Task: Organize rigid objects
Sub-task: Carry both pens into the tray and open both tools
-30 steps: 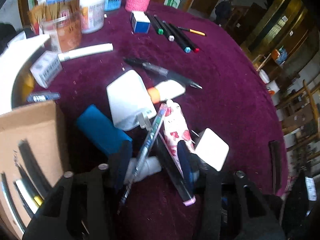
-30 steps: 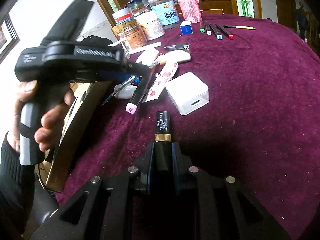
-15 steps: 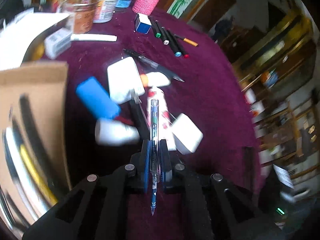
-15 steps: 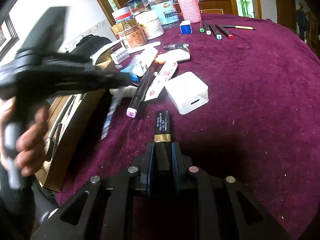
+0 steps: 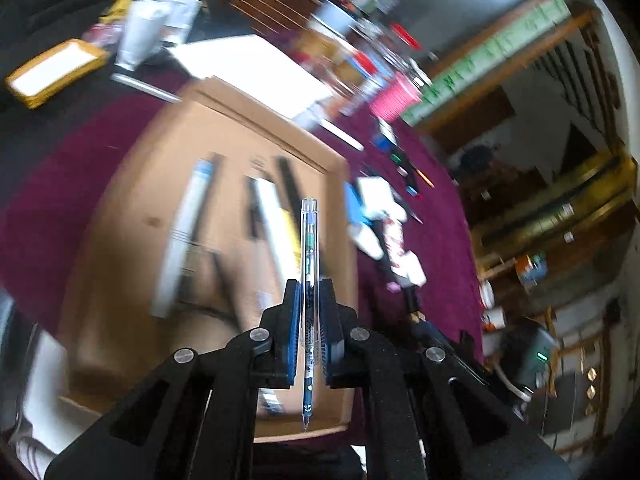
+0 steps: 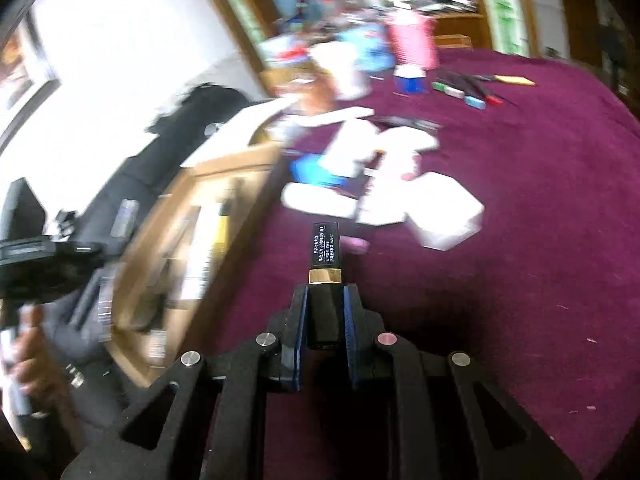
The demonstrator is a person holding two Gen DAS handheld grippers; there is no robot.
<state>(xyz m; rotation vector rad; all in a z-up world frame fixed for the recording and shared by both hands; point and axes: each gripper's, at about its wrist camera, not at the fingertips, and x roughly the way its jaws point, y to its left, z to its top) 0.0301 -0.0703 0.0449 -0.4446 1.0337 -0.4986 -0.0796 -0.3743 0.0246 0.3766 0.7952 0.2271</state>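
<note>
My left gripper (image 5: 308,292) is shut on a clear blue pen (image 5: 308,240) and holds it above the open cardboard box (image 5: 224,132), which has several pens and markers lying inside. My right gripper (image 6: 325,296) is shut on a black tube with a gold band (image 6: 325,248), held low over the purple tablecloth (image 6: 520,200). The box also shows in the right wrist view (image 6: 176,216), at the left. The left gripper body (image 6: 36,264) shows at the far left of that view.
A blurred pile of white blocks (image 6: 444,216), a blue block (image 6: 316,172) and a floral tube (image 5: 396,240) lies right of the box. Markers (image 6: 464,90), a pink cup (image 6: 412,40) and jars stand at the table's far side.
My left gripper closed on the clear blue pen, lifted it from the pile and swung left over the cardboard box. My right gripper kept hold of the black tube and turned slightly left.
</note>
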